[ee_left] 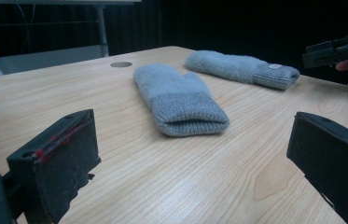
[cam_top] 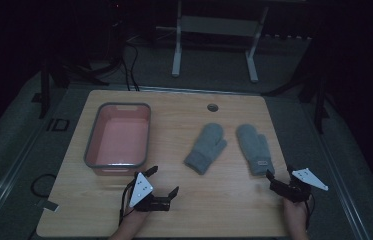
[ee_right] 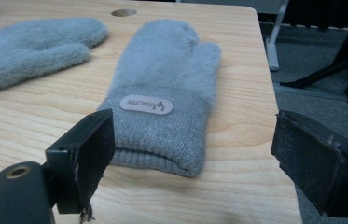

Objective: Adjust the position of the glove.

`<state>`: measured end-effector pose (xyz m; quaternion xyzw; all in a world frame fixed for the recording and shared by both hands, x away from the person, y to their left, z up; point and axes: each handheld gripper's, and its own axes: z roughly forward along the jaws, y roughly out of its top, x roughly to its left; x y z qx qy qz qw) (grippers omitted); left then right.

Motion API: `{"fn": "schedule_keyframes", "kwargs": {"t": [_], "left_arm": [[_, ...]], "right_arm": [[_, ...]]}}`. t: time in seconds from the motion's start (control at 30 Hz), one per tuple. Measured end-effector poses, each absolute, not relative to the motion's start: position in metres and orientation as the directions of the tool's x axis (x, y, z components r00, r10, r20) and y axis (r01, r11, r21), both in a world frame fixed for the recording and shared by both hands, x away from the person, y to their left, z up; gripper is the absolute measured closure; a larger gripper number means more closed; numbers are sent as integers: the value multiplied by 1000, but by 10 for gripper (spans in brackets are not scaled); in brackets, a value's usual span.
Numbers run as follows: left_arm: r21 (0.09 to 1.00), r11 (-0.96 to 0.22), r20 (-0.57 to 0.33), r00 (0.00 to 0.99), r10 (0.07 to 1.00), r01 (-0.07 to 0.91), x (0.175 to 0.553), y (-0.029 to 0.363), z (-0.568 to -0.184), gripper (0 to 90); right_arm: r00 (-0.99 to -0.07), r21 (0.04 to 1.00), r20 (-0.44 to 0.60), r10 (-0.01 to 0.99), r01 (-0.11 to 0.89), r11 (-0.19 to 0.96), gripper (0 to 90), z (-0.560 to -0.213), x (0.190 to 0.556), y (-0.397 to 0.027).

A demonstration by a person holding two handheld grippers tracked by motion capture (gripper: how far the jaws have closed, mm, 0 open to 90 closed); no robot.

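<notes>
On table (cam_top: 224, 200): left gripper (cam_top: 163, 182) wide, empty; right gripper (cam_top: 279, 174) wide, empty, just before labelled mitten (cam_top: 255, 147) cuff.

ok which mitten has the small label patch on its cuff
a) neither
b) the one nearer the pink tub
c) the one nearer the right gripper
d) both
c: the labelled mitten lies just ahead of the right gripper with a pale patch on its cuff, while the other mitten, nearer the pink tub, shows a plain cuff.
</notes>
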<state>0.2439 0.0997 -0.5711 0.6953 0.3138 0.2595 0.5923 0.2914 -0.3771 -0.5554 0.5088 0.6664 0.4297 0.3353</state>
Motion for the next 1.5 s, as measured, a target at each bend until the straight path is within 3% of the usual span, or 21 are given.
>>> {"fn": "schedule_keyframes", "kwargs": {"t": [0.4, 0.77, 1.07, 1.4, 1.5], "left_arm": [[986, -96, -20, 670, 742, 135, 244, 100, -571, 24], [986, -96, -19, 672, 740, 133, 244, 100, -571, 24], [986, -93, -22, 670, 742, 135, 244, 100, -571, 24], [986, -92, -23, 671, 741, 136, 244, 100, -571, 24], [986, -92, -23, 672, 741, 136, 244, 100, -571, 24]], "right_arm": [[-322, 852, -2, 947, 495, 170, 139, -551, 297, -365], [-325, 866, 9, 946, 475, 155, 144, -520, 311, -363], [-421, 864, 41, 906, 470, 179, 143, -500, 332, -348], [-478, 861, -6, 878, 444, 248, 143, -489, 359, -311], [-542, 845, -14, 840, 443, 300, 144, -489, 369, -292]]}}
